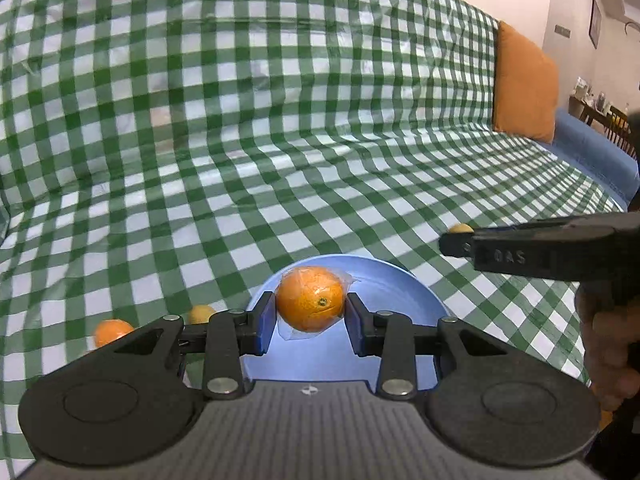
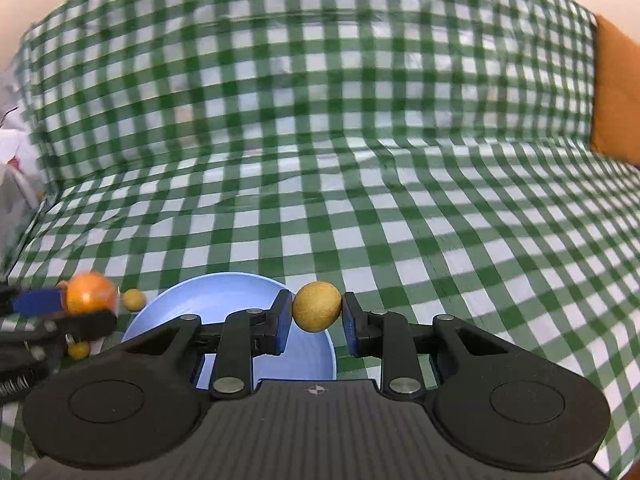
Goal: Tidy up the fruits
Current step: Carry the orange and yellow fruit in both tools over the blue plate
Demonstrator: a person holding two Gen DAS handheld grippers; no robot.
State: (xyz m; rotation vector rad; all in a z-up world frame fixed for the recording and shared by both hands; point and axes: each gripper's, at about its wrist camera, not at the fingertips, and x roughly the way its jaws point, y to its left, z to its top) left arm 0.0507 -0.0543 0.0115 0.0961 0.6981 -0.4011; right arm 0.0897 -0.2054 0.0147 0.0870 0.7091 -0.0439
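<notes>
My left gripper (image 1: pixel 311 312) is shut on an orange in clear plastic wrap (image 1: pixel 310 298) and holds it above a blue bowl (image 1: pixel 396 292). My right gripper (image 2: pixel 317 314) is shut on a small yellow-brown round fruit (image 2: pixel 317 306) over the right rim of the same blue bowl (image 2: pixel 224 296). In the right wrist view the left gripper (image 2: pixel 60 304) with its orange (image 2: pixel 90 293) shows blurred at the left. In the left wrist view the right gripper (image 1: pixel 456 240) comes in from the right, its fruit (image 1: pixel 461 228) just showing.
A green-and-white checked cloth (image 1: pixel 280 140) covers a sofa seat and back. Another orange (image 1: pixel 112 331) and a small yellow fruit (image 1: pixel 201 313) lie on the cloth left of the bowl; small fruits (image 2: pixel 133 299) (image 2: pixel 78 349) show there too. An orange cushion (image 1: pixel 524 84) leans at the right.
</notes>
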